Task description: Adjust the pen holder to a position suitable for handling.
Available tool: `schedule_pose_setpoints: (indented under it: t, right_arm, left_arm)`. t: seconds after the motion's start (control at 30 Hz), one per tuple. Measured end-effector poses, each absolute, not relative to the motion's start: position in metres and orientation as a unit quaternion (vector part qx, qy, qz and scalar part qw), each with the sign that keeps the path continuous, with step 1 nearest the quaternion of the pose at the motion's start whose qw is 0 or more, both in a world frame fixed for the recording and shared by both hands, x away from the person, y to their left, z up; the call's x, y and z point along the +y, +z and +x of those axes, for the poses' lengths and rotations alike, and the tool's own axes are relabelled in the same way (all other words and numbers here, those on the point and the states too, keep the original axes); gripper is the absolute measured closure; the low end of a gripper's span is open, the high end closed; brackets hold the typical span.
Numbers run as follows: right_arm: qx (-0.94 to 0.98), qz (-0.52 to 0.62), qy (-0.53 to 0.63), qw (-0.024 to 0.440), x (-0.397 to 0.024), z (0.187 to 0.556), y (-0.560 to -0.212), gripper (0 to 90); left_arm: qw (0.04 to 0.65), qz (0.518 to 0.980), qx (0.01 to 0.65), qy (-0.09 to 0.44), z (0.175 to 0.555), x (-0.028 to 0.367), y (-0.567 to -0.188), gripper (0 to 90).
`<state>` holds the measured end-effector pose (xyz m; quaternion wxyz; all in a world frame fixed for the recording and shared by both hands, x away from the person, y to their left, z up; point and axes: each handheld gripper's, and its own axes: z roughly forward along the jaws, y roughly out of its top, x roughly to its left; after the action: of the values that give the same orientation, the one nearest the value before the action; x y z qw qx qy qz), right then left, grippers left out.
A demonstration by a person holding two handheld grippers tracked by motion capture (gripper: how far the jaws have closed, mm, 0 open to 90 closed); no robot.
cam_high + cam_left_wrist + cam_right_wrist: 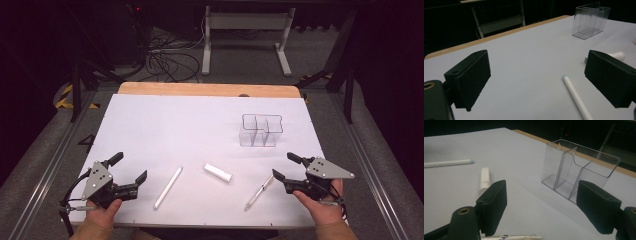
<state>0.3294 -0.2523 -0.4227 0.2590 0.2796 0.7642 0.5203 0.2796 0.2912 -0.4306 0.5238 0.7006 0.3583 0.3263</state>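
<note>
Both my grippers sit low in the high view. Left gripper (pixel 131 168) lower left, jaws spread wide, nothing between them. Right gripper (pixel 284 166) lower right, jaws spread too, nothing gripped.

Long white pen (pixel 168 187) lies slanted just right of my left gripper, bottom centre-left. In the left gripper view its tip (pixel 565 76) points up between the jaws, closer to the right one.

Clear pen (pixel 259 192) lies slanted beside my right gripper's near jaw, bottom centre-right.

Short white tube (pixel 217 172) sits between the two pens, mid-frame low.

Clear divided organizer (pixel 261 130) stands upright, right of centre, well apart from everything.

All on the white table (pixel 165 130).
</note>
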Motion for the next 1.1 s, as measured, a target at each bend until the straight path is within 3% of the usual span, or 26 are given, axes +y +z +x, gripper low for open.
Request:
schedule_pose_setpoints:
  t: [1.1]
  right_arm:
    - [0.766, 0.278, 0.522, 0.252, -0.246, 0.357, -0.4, 23.9]
  left_arm:
    - [0.515, 0.707, 0.359, 0.327, 0.281, 0.29, -0.432, 7.8]
